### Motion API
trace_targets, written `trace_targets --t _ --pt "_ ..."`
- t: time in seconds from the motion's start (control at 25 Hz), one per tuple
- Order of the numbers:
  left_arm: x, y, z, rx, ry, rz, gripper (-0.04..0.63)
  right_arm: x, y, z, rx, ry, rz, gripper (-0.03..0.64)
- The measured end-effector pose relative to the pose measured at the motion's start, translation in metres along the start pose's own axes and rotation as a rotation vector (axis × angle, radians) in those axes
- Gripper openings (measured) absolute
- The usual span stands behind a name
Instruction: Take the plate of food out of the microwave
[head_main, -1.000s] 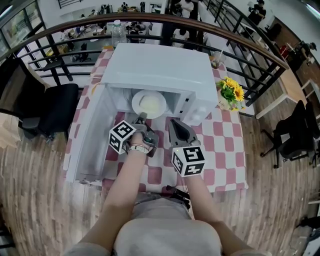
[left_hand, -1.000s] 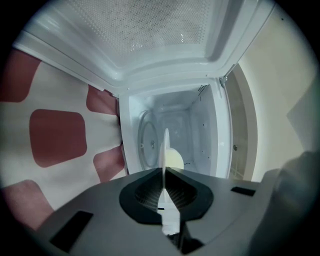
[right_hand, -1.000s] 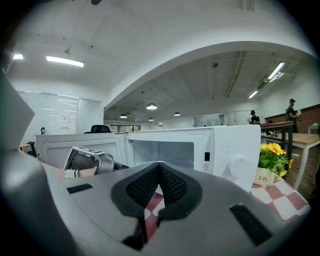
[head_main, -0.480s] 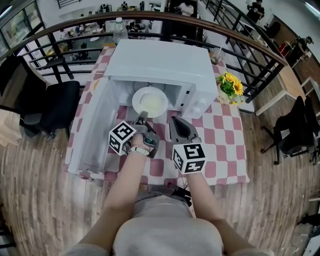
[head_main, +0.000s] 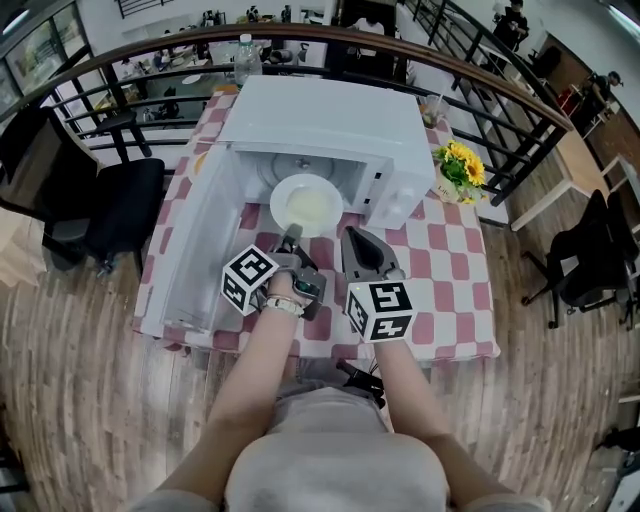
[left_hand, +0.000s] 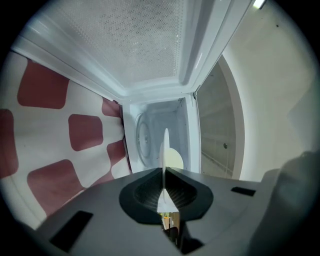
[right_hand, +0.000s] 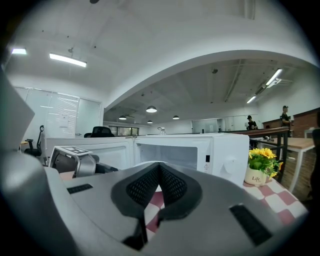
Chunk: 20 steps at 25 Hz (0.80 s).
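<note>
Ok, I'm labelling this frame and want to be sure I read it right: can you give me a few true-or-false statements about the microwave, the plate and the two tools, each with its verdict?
1. The microwave has its door open. True.
2. The left tool is shut on the rim of the plate. True.
3. The right tool also grips the plate. False: it is shut on nothing, beside the plate and over the tablecloth.
4. The plate is bare. False: pale food lies on it.
5. The yellow flowers stand on top of the microwave. False: they stand on the tablecloth beside it.
</note>
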<state>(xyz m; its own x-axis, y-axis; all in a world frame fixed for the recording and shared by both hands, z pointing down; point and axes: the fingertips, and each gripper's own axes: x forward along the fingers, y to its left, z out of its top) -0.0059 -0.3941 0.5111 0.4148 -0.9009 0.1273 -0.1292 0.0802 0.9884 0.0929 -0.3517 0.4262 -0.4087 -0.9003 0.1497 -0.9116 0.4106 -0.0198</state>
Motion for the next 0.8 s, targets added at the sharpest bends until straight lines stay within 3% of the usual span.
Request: trace_targets --t 0.8 --pt "-0.054 -0.021 -0.016 -0.013 -0.025 -0.051 0.017 -0.030 0.020 -0.001 -0.007 -0.015 0.001 0.021"
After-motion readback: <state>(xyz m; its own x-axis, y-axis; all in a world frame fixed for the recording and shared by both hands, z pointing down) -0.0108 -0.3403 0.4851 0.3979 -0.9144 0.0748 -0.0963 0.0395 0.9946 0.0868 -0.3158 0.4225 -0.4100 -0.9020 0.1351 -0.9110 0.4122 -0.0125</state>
